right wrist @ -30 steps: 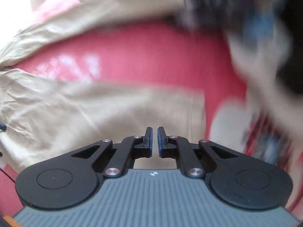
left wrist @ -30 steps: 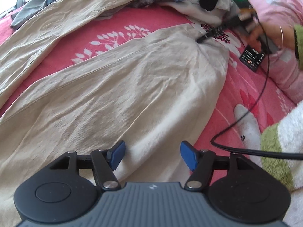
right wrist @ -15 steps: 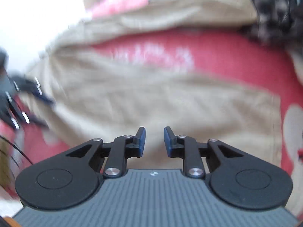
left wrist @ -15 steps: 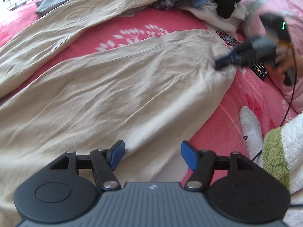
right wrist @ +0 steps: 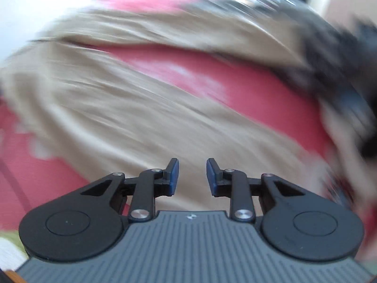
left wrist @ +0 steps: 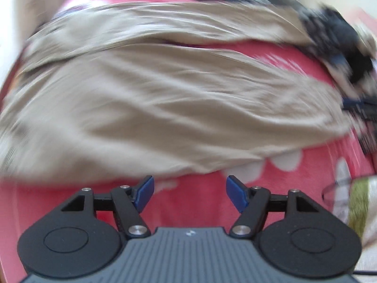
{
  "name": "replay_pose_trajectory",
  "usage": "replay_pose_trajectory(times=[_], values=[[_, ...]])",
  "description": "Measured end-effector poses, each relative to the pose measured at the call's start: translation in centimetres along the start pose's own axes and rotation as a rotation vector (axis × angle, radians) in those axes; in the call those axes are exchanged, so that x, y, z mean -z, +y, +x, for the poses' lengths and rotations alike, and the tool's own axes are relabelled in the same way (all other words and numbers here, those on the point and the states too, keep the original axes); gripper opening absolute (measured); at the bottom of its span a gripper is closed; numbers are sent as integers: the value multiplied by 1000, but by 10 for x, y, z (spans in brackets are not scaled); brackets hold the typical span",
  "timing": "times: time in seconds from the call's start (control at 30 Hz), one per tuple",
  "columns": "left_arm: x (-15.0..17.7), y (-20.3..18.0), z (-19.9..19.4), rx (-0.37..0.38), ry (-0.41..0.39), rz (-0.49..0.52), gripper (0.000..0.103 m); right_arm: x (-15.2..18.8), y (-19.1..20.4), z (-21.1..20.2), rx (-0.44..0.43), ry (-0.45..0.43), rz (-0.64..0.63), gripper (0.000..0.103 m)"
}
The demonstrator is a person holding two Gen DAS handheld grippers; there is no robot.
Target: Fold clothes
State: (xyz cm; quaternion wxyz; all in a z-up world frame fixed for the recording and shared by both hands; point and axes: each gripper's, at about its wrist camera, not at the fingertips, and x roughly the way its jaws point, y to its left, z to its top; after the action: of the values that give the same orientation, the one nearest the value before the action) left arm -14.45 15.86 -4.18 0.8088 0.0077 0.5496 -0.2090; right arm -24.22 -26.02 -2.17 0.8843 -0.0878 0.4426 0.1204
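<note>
Beige trousers (left wrist: 165,108) lie spread across a pink floral bedspread (left wrist: 200,202), both legs running left to right; strip of pink shows between the legs toward the right. Fabric creased. Both views smeared with motion blur, fine detail lost.

Left gripper (left wrist: 189,192): jaws wide apart, nothing between the blue pads. It sits over bare bedspread just near of the trousers' near edge, not touching the cloth as far as can be told.

Right gripper (right wrist: 192,176): jaws apart, narrower gap than the left, nothing held. It hangs over the near trouser leg (right wrist: 146,127); contact cannot be told through the blur.

Far right in both views: dark heap of other clothing (left wrist: 339,35), black and checked pieces, overlapping the far leg's end. Black cable (left wrist: 329,188) loops on the bedspread at right in the left wrist view, beside a green-and-white towel (left wrist: 360,202).
</note>
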Motion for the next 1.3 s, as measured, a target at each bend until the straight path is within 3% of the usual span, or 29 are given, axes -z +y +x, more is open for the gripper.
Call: replay_pose_trajectory(times=[0.13, 0.3, 0.4, 0.57, 0.73, 0.83, 0.93, 1.03, 1.07, 1.1, 1.13, 1.17, 1.3], values=[[7, 34, -8, -27, -77, -211, 69, -28, 76, 17, -271, -39, -267, 29], [7, 74, -15, -2, -215, -498, 66, -24, 148, 35, -403, -35, -543, 29], [11, 95, -13, -25, -254, -645, 61, -20, 169, 44, -358, -53, -600, 29], [28, 122, -6, -27, -275, -833, 47, -8, 191, 64, -208, -58, -702, 29], [53, 125, -11, 3, -308, -920, 53, -4, 199, 68, -164, -62, -727, 29], [64, 122, -13, -24, -357, -903, 59, -1, 201, 69, -147, -59, -735, 30], [62, 125, -8, -32, -386, -926, 58, -5, 198, 75, -136, -51, -667, 39], [55, 127, -2, -56, -401, -931, 48, -11, 190, 79, -144, -43, -565, 38], [53, 127, 0, -63, -398, -929, 33, -13, 187, 81, -150, -39, -530, 33], [51, 127, 2, -76, -392, -924, 22, -14, 184, 80, -152, -43, -502, 26], [48, 127, 2, -97, -388, -919, 18, -14, 184, 77, -144, -57, -500, 9], [46, 127, 3, -117, -384, -914, 13, -14, 184, 74, -136, -71, -500, 5], [43, 119, -11, -150, -410, -896, 7, -17, 182, 61, -130, -111, -516, 1]])
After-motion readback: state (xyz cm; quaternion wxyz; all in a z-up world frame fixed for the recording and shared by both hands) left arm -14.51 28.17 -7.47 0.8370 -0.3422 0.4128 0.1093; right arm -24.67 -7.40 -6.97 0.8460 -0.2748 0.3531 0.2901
